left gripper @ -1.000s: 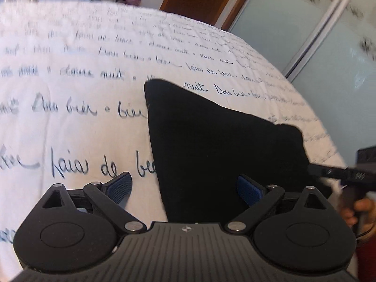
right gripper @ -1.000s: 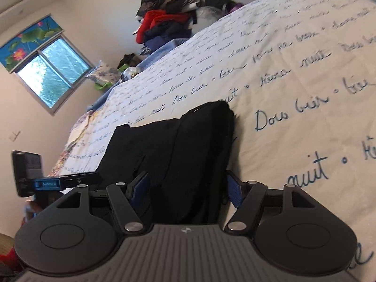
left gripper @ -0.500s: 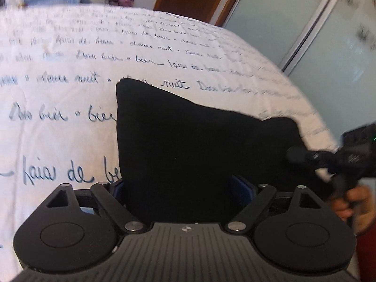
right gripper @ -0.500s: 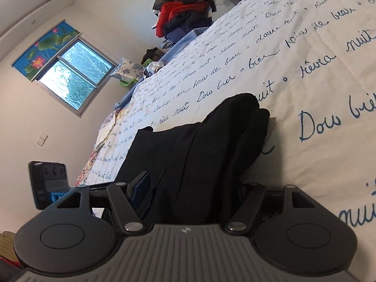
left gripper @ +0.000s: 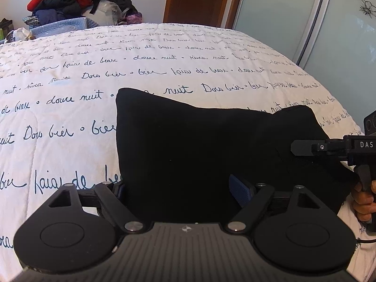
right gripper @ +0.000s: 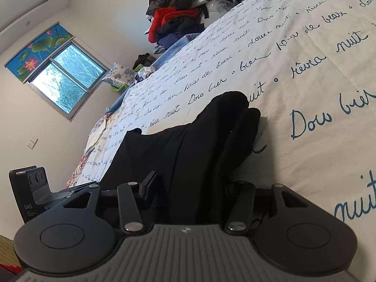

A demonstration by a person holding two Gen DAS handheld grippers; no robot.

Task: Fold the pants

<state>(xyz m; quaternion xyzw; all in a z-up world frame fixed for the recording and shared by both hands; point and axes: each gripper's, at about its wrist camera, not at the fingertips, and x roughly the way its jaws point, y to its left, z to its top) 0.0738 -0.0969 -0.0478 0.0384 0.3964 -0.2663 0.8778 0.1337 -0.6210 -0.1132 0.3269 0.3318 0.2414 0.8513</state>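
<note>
Black pants [left gripper: 199,145] lie folded in a thick bundle on the white bedspread [left gripper: 94,82] with blue script. My left gripper [left gripper: 181,188] has its jaws wide apart with the near edge of the bundle between them. My right gripper [right gripper: 192,188] also has pants cloth [right gripper: 199,145] between its wide-set jaws at the bundle's other end; its body also shows at the right of the left wrist view [left gripper: 333,146], and the left gripper shows at the left of the right wrist view [right gripper: 35,192]. Whether either one pinches the cloth is hidden by the fabric.
A pile of red, black and blue clothes [left gripper: 61,0] sits beyond the far end of the bed. A brown door [left gripper: 199,0] and frosted sliding panels [left gripper: 305,23] stand at the right. A window [right gripper: 65,80] is on the far wall.
Both grippers have pushed forward so the pants now fill the gap between their jaws. The bundle looks lifted and bunched taller than before.
</note>
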